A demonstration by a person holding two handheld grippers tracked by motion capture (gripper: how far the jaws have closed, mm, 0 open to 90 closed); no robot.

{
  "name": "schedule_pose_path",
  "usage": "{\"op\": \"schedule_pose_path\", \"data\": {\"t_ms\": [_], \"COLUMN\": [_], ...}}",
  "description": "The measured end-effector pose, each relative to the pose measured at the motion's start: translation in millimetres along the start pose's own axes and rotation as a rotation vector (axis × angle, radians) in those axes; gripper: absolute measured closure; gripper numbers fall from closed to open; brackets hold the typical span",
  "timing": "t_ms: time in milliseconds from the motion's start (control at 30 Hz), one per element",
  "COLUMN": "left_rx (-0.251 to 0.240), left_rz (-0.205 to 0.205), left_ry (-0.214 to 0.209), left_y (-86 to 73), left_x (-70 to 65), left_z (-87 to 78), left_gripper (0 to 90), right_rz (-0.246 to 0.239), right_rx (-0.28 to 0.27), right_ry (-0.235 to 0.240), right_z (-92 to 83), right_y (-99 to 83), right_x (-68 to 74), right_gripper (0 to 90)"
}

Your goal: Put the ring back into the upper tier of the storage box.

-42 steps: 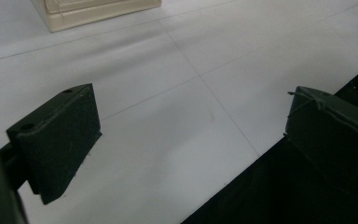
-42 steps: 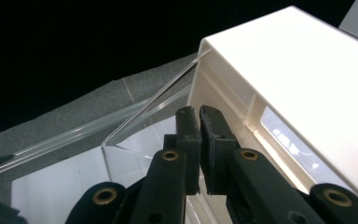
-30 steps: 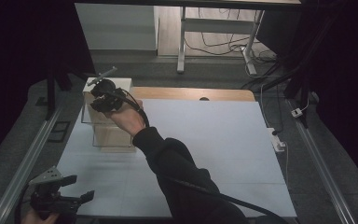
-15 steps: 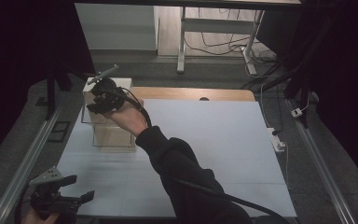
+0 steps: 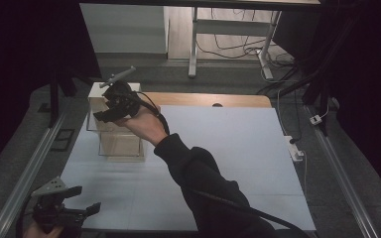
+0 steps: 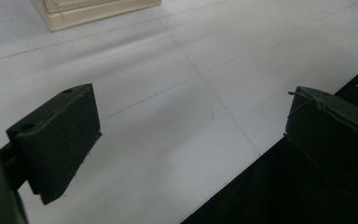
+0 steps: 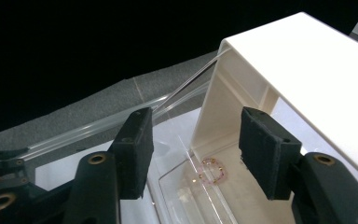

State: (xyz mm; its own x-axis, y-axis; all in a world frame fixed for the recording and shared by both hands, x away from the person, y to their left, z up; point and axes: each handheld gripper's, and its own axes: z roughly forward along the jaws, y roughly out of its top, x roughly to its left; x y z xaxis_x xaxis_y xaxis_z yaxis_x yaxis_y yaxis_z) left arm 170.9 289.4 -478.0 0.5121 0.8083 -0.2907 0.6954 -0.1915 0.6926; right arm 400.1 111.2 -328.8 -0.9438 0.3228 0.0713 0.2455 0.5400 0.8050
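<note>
The right claw (image 5: 110, 106) hangs over the open top of a clear box (image 5: 116, 136) with a cream frame, which stands at the far left of the pale counter (image 5: 238, 148). Its jaws have just been opening and stand half spread with nothing between them. Looking along them in the right gripper view, a small pink bead bracelet (image 7: 212, 171) lies on the box floor, tucked into the corner beside the cream wall (image 7: 307, 79). To my eye the bracelet now lies free in the box, and the claw is parted so that it won't catch the beads or the clear wall as the hand draws off.

The left claw (image 5: 82, 208) waits at the near left corner of the counter, well apart from the box, jaws spread wide and empty over bare surface. It looks parked there to stay out of the way of the right forearm (image 5: 193, 173), which reaches diagonally across the counter to the box.
</note>
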Motion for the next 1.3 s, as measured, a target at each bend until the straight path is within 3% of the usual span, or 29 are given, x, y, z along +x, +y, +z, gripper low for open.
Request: {"op": "schedule_pose_path", "data": {"t_ms": [267, 967, 1300], "left_rx": [0.002, -0.001, 0.005], "left_rz": [0.002, 0.005, 0.011], "left_ry": [0.0, -0.018, -0.018], "left_y": [0.3, 0.5, 0.9], "left_x": [0.7, 0.7, 0.7], "left_z": [0.0, 0.8, 1.0], "left_gripper": [3.0, 2.4, 2.1], "right_rz": [-0.003, -0.019, 0.009], "right_rx": [-0.022, -0.048, -0.042], "right_ry": [0.018, 0.038, 0.032], "right_z": [-20.9, -47.6, -58.2], "right_y": [-2.0, -21.9, -34.1], "right_x": [-0.9, -0.1, -4.3], "right_gripper": [37.3, 27.7, 16.5]}}
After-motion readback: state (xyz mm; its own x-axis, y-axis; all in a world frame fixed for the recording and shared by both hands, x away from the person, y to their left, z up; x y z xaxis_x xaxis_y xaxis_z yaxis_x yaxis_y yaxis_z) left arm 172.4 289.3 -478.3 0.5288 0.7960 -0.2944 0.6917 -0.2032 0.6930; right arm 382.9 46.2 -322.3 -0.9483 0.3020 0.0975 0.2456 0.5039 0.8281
